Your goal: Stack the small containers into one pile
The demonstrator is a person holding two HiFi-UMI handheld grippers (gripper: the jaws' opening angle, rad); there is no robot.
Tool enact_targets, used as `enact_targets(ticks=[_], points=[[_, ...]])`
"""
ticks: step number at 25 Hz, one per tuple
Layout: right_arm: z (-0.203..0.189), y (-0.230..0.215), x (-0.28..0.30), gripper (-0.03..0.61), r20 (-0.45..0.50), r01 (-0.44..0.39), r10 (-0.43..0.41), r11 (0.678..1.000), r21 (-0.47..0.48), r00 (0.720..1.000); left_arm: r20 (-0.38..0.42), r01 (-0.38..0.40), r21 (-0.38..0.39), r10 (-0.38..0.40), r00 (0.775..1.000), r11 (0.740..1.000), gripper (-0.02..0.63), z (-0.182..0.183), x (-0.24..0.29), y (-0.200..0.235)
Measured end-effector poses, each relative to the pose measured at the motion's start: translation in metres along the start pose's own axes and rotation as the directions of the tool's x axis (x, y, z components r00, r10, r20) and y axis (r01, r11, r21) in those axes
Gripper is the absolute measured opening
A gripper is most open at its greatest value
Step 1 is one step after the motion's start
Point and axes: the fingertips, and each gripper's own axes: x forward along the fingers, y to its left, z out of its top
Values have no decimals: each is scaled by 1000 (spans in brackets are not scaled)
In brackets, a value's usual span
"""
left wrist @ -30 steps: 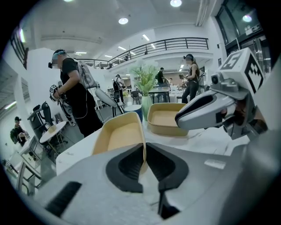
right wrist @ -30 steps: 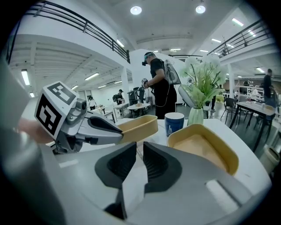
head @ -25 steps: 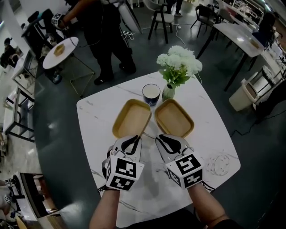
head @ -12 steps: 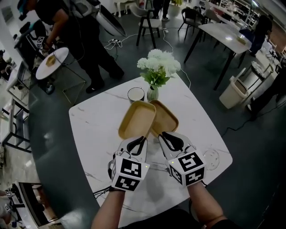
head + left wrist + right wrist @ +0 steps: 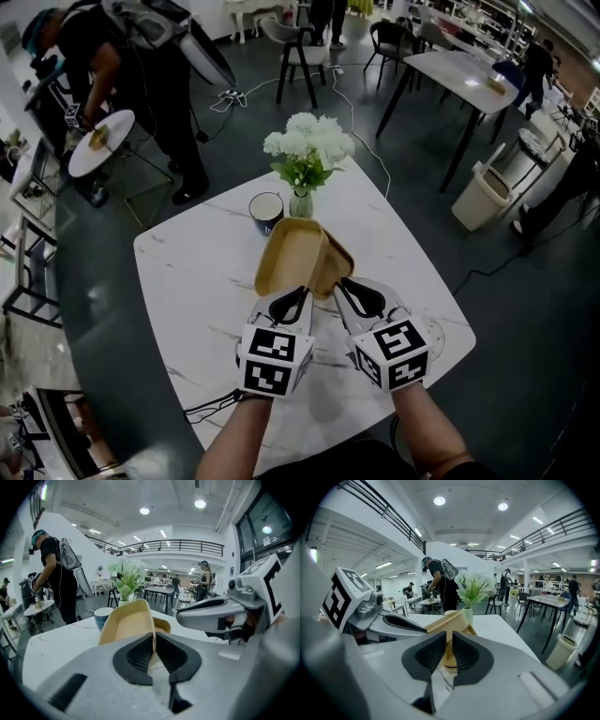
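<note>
Left hand-held gripper (image 5: 291, 298) is clamped on the near rim of the left wooden container (image 5: 295, 255); in the left gripper view the jaws of the left hand-held gripper (image 5: 154, 645) pinch the thin wall of that container (image 5: 126, 623), with its hollow side facing left. Right hand-held gripper (image 5: 354, 291) is clamped on the near rim of the right wooden container (image 5: 339, 262); in the right gripper view its jaws (image 5: 450, 654) are closed on that container's wall (image 5: 449, 641), seen edge-on. Both containers sit over the middle of the white marble tabletop (image 5: 197, 272), just ahead of the two grippers. The left container is tilted and overlaps the right one, covering most of it, so only the right edge of the right container shows in the head view. Can't tell whether either container touches the tabletop. In the left gripper view the right container (image 5: 164, 625) peeks out behind the left one, and the right hand-held gripper (image 5: 213, 613) is close beside it. A dark-rimmed cup (image 5: 266, 208) stands just beyond the containers, to the left. A small vase (image 5: 301, 203) with white flowers (image 5: 305, 145) is next to the cup, at the far edge of the tabletop. A person in dark clothes (image 5: 112, 66) bends over a small round table (image 5: 98, 141) at far left.
</note>
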Motion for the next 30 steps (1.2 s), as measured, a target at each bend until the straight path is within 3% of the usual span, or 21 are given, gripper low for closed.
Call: enact_targets(ticks=[8,15,22,30], points=[[5,-10,3,38,13,-31,31,1000,-3,999,-70,-47,34,49,996,998,23,-3,11,-4],[6,-19,5,38,14,-48,48,999,-6,999,-77,-53,39,56,995,998,25,-1,22,-9],[5,-34,3,38,17,-42,42,999,3,999,-90,-3,49,7,996,999,41,-1,32,-24],[7,-40,4,39,28,-45,44,999,10,999,-21,62,43,-61,998,997,34,19,36,-38]])
